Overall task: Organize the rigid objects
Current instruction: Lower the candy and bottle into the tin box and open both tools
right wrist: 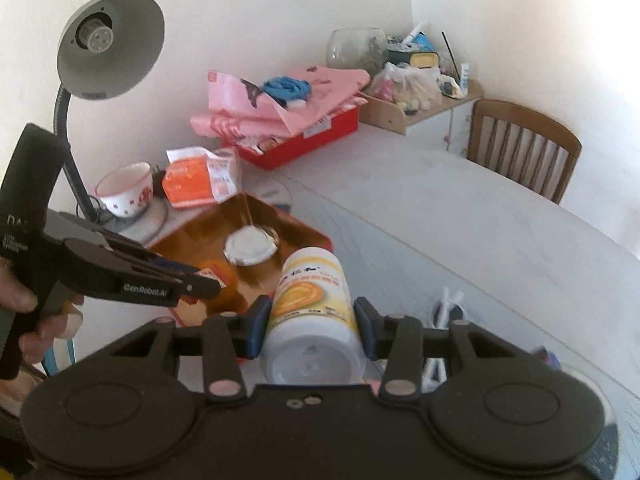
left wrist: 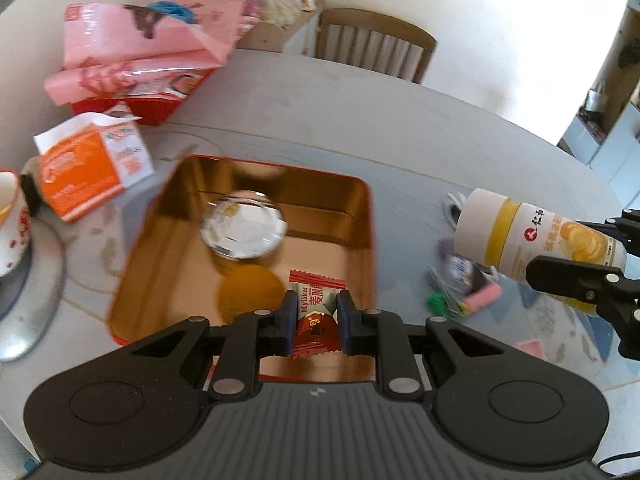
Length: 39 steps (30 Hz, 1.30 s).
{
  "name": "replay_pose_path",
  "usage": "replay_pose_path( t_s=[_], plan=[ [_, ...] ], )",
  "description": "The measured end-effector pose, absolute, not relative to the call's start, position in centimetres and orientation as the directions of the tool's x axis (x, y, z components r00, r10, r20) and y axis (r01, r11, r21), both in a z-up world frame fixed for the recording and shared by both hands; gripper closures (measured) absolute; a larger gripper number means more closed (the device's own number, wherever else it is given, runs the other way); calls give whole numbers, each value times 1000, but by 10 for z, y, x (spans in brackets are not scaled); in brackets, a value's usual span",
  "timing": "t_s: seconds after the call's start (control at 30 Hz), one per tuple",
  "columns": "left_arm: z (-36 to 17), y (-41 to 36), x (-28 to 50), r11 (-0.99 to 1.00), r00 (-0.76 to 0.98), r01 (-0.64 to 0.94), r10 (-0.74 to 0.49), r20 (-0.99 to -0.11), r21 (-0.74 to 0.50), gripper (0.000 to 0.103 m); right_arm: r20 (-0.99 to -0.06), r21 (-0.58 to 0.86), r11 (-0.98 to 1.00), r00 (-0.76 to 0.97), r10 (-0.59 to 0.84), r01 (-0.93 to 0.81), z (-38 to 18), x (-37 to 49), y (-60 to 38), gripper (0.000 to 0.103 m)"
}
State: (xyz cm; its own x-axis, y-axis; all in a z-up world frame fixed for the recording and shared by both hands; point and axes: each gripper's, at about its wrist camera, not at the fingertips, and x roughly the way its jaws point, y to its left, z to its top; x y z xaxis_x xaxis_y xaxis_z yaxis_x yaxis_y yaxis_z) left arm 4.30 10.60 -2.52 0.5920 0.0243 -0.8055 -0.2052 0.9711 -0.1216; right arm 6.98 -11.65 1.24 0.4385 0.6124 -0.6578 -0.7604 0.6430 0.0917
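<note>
Left wrist view: left tool (left wrist: 317, 322) is closed down on a wrapped candy (left wrist: 316, 312), red and white Mylikes wrapper, pinched between both pads. Candy hangs over the near end of the tin box (left wrist: 370, 240), not yet let go. Tin box is open, gold inside, red outside, sitting on the desk (left wrist: 360, 120). Already inside the tin: a round clear lid or dish (left wrist: 244, 226) toward the far side, and a round brown disc (left wrist: 250, 294) nearer, just left of the candy. So two items look stored, and the candy is about to be the third. Right of the tin, the right tool (left wrist: 580, 280) carries a white and yellow bottle (left wrist: 532, 236) in the air, tilted, cap end pointing toward the tin. Below it, small clutter (left wrist: 464, 288) is left on the desk right of the tin: pink piece, green clips, blue-white packet. Left of the tin: orange carton (left wrist: 92, 168) and a cup (left wrist: 10, 224), not clearly part of the job.

Right wrist view: right tool (right wrist: 312, 324) clamps the bottle (right wrist: 310, 308) across its body, base toward the camera, cap toward the tin box (right wrist: 308, 232). Bottle is still outside the tin, near its right corner. Left tool (right wrist: 196, 284) sits over the tin's near edge; candy mostly hidden there.

Progress guess: roughly midway. Left to do: drop the candy, put the bottle in, and clear the small clutter.
</note>
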Motion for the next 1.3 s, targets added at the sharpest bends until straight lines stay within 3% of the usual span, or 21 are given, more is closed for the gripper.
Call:
replay_pose_path(
  t_s=[0.5, 0.9, 1.3],
  plan=[
    [-37, 177, 76, 973, 577, -220, 72, -814, -70, 83, -717, 5, 670, 465, 520, -742, -21, 90, -7, 59],
    [-51, 190, 126, 987, 584, -159, 93, -806, -2, 83, -749, -156, 646, 516, 416, -747, -50, 94, 40, 60],
    [-69, 195, 143, 991, 557, -134, 68, -827, -9, 83, -761, -255, 620, 550, 344, -742, -70, 92, 58, 59]
  ],
)
